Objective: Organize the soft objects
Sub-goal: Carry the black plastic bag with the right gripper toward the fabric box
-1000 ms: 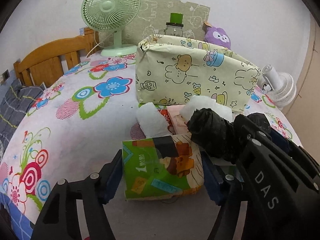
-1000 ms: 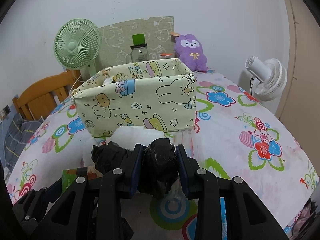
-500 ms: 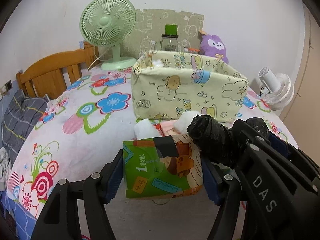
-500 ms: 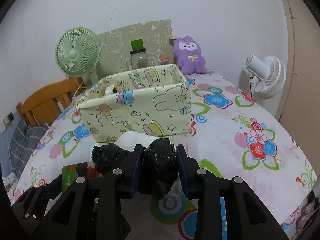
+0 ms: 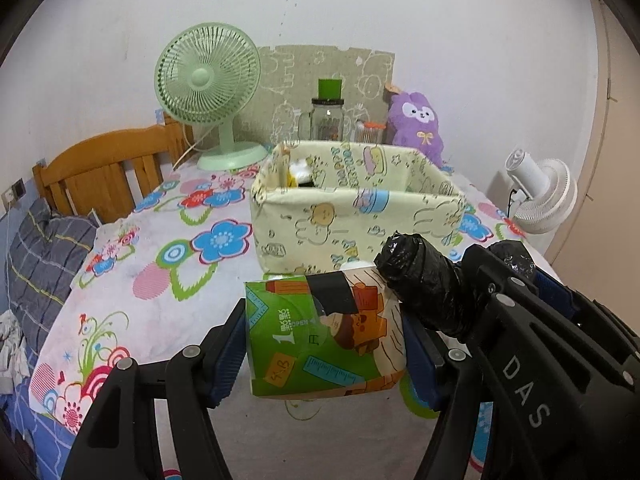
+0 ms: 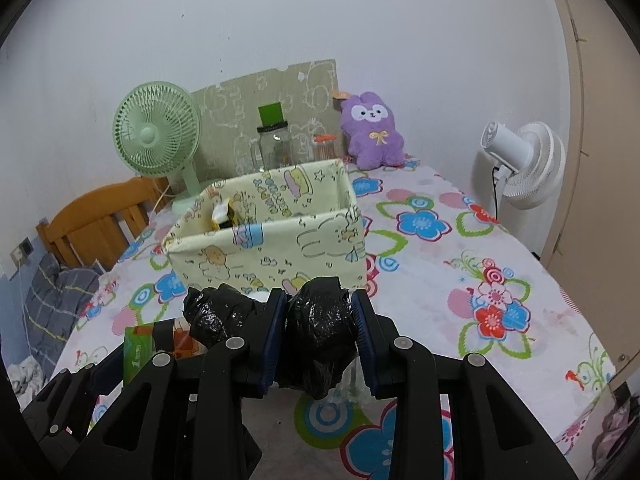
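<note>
Both grippers have risen: left gripper (image 5: 324,344) fingers clamp the green printed tissue pack (image 5: 320,332), right gripper (image 6: 320,336) fingers clamp the black crinkled plastic roll (image 6: 320,328), now nearing the cream cartoon-print fabric basket (image 6: 280,248) for dropping in

Glossy, crinkled, seemingly plastic black bundle (image 6: 320,328)

The fabric box (image 6: 272,236) stands straight ahead on the counter (image 6: 440,264), its top open; a few packets lie at its far left corner, the rest of the inside shows free. To its right the flowered cloth lies bare as far as the white fan (image 6: 524,164) at the edge. To its left runs an open strip up to the wooden chair (image 5: 104,172). Behind it the green fan (image 5: 208,88), a jar (image 5: 326,124) and a purple plush toy (image 6: 372,132) line the wall.
</note>
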